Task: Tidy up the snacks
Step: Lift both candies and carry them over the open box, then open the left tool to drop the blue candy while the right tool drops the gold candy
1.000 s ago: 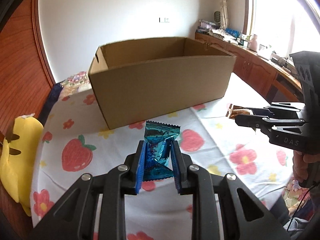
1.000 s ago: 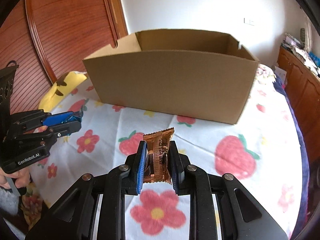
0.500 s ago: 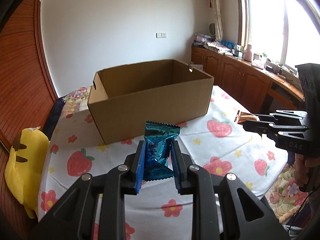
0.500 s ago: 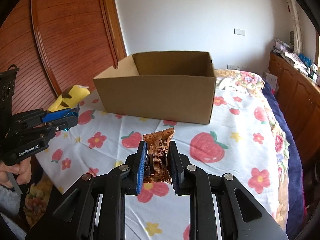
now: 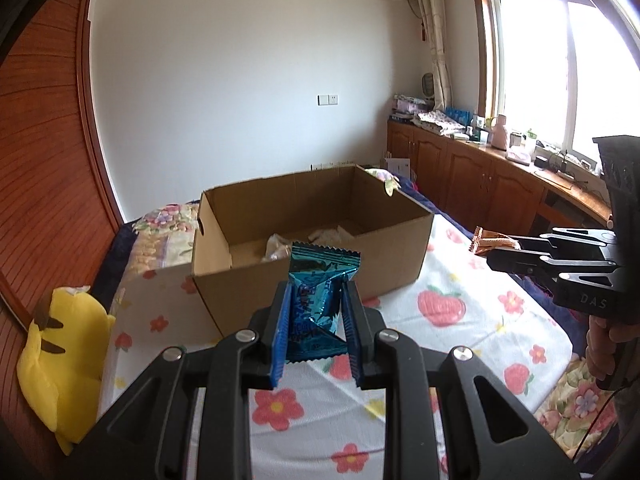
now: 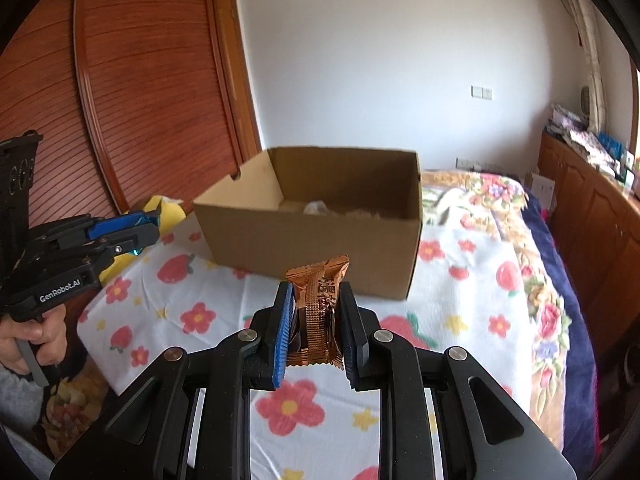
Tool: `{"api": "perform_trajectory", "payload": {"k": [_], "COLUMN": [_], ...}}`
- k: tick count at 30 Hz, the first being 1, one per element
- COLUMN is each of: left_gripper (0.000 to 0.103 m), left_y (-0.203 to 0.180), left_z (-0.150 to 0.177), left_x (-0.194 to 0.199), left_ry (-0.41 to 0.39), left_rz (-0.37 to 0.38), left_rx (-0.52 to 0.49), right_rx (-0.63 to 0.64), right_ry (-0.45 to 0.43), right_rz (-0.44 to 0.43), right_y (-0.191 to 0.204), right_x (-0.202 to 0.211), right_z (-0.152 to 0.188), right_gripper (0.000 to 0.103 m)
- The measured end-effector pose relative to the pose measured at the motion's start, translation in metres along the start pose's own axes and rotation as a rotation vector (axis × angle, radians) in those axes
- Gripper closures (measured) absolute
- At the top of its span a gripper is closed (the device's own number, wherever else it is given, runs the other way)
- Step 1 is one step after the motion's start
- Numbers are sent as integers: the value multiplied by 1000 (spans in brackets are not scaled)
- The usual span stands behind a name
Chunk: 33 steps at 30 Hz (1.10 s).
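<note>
Blue foil snack packet (image 5: pixel 320 304) pinched upright between the blue pads (image 5: pixel 280 332) of the left gripper (image 5: pixel 318 332), crimped top edge sticking up above the fingertips, held in the air over the near part of the cloth. Copper-brown snack packet (image 6: pixel 318 312) clamped the same way in the right gripper (image 6: pixel 316 328), standing upright, printed side facing the camera, pads pressed on both its sides.

Cardboard box (image 5: pixel 400 256) sits open-topped on the far part of the flower-and-strawberry tablecloth (image 5: pixel 460 320), beyond both packets and well apart from them. Inside the box, a few pale wrapped items (image 5: pixel 276 246) lie on the bottom; what they are, cannot tell. Hand-hole cut in the left end wall of the box.

Left wrist view: right gripper comes in from the right edge, copper packet end poking out of its tip, a hand (image 5: pixel 608 344) wrapped on the grip below. Right wrist view: left gripper (image 6: pixel 146 228) comes in from the left edge with a sliver of blue foil at the tip, a hand (image 6: pixel 28 340) on its trigger.

Yellow plush toy (image 5: pixel 60 352) lies at the left edge of the surface, beside the cloth, near the wooden slatted door (image 6: pixel 132 80). Wooden cabinets (image 5: pixel 472 180) with clutter on top run along the right under the window (image 5: pixel 560 60).
</note>
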<state>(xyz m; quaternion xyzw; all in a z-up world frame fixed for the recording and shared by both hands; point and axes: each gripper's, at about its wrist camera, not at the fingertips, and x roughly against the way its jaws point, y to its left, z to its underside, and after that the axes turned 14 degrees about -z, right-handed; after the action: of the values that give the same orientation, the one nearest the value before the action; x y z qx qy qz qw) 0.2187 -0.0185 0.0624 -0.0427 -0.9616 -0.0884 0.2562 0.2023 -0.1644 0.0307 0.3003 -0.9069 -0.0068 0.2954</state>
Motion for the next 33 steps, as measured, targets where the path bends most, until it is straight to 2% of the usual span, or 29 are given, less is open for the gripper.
{"api": "perform_trajectory", "payload": {"k": [7, 13, 22, 33], "left_gripper": [80, 80, 80, 80], "left_y": [5, 13, 25, 35], "left_z": [-22, -39, -47, -58], "left_x": [-15, -43, -109, -158], "left_ry": [-33, -39, -3, -3], "left_rz": [-9, -28, -47, -49], "left_rx": [1, 5, 32, 43], "right_rx": [46, 72, 74, 71], "right_ry": [-9, -6, 6, 3], "right_rz": [-8, -20, -52, -54], "right_y": [0, -9, -39, -78], "right_x": [-11, -34, -83, -130], "right_z": [-24, -44, -64, -87], "right_gripper": [83, 83, 83, 83]}}
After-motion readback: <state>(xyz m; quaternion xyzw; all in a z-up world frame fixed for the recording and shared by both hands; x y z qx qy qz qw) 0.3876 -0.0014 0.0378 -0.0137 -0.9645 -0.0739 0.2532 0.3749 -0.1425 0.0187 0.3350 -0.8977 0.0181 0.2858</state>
